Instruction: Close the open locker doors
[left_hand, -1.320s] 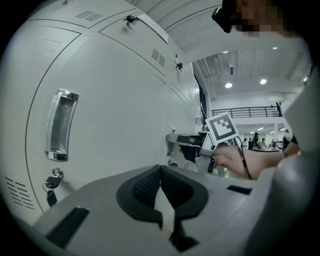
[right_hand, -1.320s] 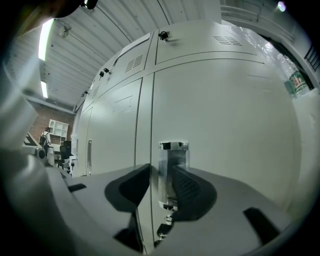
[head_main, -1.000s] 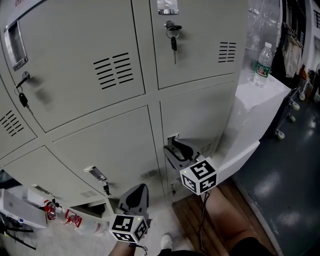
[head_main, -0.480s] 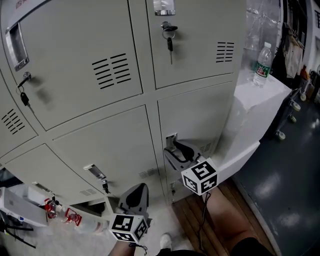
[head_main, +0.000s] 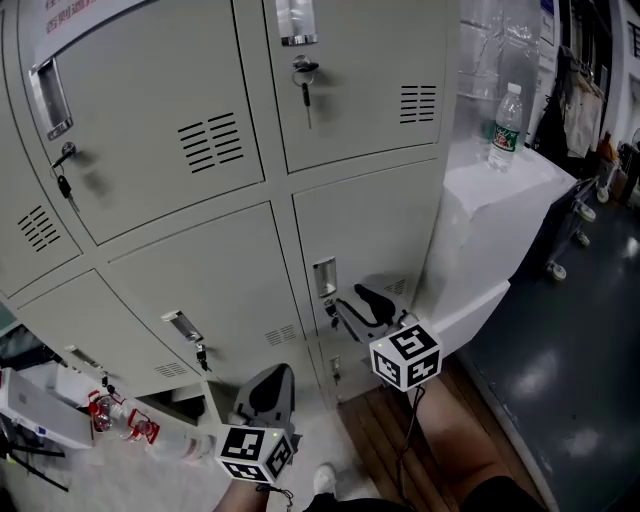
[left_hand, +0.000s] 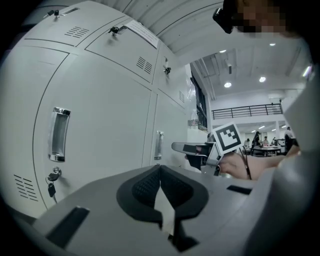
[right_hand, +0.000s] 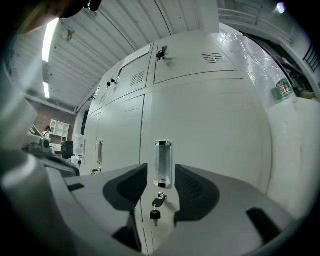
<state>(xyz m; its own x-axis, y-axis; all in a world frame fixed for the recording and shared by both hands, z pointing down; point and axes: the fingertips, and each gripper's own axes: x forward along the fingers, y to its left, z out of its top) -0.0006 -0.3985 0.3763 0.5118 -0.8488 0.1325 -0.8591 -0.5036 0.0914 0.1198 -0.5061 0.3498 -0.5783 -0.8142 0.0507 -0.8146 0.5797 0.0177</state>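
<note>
1. Left gripper (head_main: 272, 385): jaws shut tight, nothing held. Parked below and left of the recessed handle (head_main: 323, 277), well short of it.
2. Right gripper (head_main: 355, 305): jaws have just been opened fully, nothing between the pads. It was at the handle a second ago; now it sits backed off just below and right of it, no contact.
3. Lower right locker door (head_main: 370, 230): seen flush with its frame, key (right_hand: 155, 214) hanging under the handle. Judged closed, so this door is done.
4. Upper doors (head_main: 350, 70) above the handle look shut.
5. Dark gap (head_main: 183, 392) low left of the handle: an open door there can't be confirmed; to be checked next.
</note>
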